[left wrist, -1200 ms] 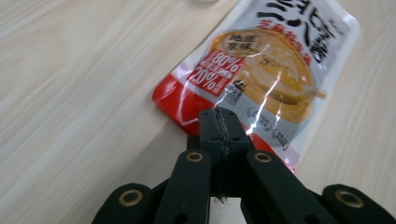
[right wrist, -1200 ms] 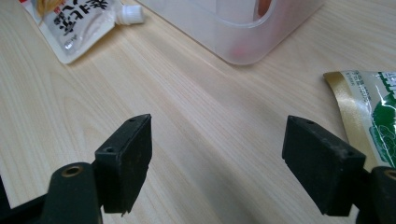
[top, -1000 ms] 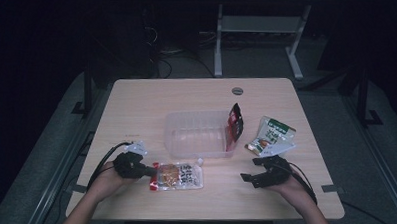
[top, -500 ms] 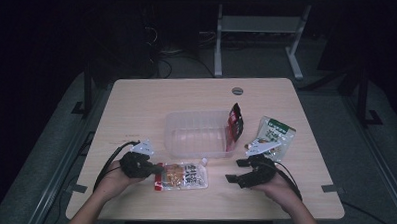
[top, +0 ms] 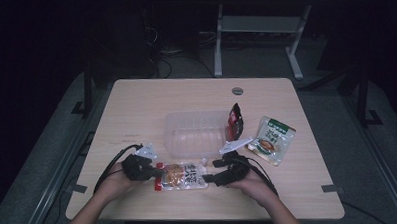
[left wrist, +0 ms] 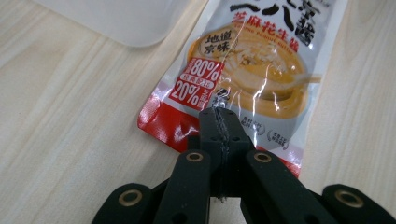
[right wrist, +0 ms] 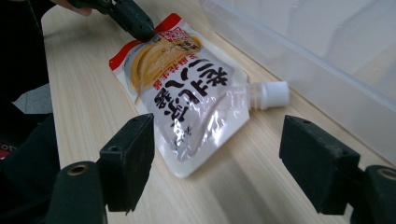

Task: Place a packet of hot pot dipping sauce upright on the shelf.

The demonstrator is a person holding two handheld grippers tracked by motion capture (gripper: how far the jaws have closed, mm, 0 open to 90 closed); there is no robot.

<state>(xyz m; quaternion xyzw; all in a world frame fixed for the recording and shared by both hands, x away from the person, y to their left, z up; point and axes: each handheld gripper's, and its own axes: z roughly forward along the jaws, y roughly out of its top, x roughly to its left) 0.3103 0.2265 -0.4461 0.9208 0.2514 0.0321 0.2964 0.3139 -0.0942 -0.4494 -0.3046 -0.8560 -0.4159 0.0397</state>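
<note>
I've got the table point(top: 136, 105) carrying a clear plastic bin point(top: 195, 134) mid-field, and the spouted sauce pouch point(top: 181, 176) lies flat just in front of it, between my two hands. Its long axis runs left-right across the table: red-bordered bottom end toward my left, white cap point(right wrist: 273, 94) toward my right, close to the bin wall. Left gripper point(left wrist: 219, 114) has its fingers clenched on the pouch's red bottom edge, pinning that end. Right gripper point(right wrist: 217, 156) has its fingers spread wide and has just been closing a little, nothing pressed between them; the pouch's spout end sits just ahead of them, slightly toward the left finger point(right wrist: 128, 161). So the right hand is the nearer to the cap, and I judge the next move turns on that.
</note>
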